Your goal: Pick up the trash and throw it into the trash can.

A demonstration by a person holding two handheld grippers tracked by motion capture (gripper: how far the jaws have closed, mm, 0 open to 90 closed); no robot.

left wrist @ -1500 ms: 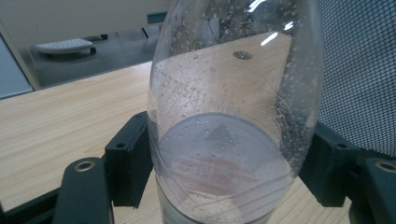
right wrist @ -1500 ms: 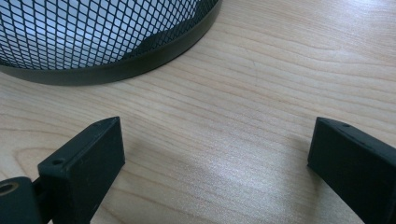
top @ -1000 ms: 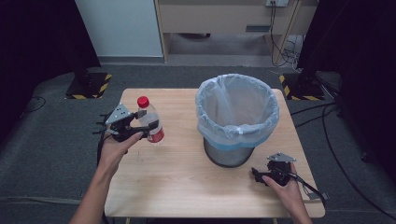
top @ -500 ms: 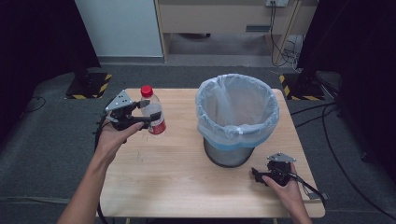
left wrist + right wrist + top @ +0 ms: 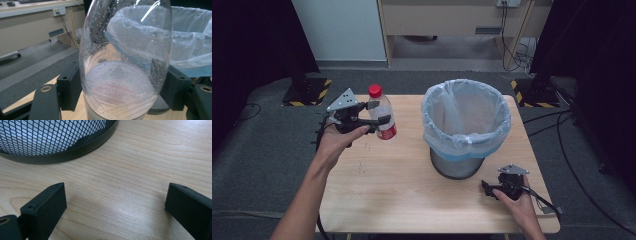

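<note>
Wood surface (image 5: pixel 387 195) carries a mesh bin (image 5: pixel 464 125) with a plastic liner, right of centre. Left tool (image 5: pixel 374 119) is clamped on a clear bottle (image 5: pixel 382 114) with red cap, held upright and lifted above the surface's far-left part, well left of the bin. Right tool (image 5: pixel 486 187) rests on the surface near the bin's base, jaws wide apart, gripping nothing.

Bin (image 5: pixel 466 131) on table (image 5: pixel 402 195) right of centre, bottle (image 5: pixel 381 113) left of it, right gripper (image 5: pixel 488 187) beside bin's base
</note>
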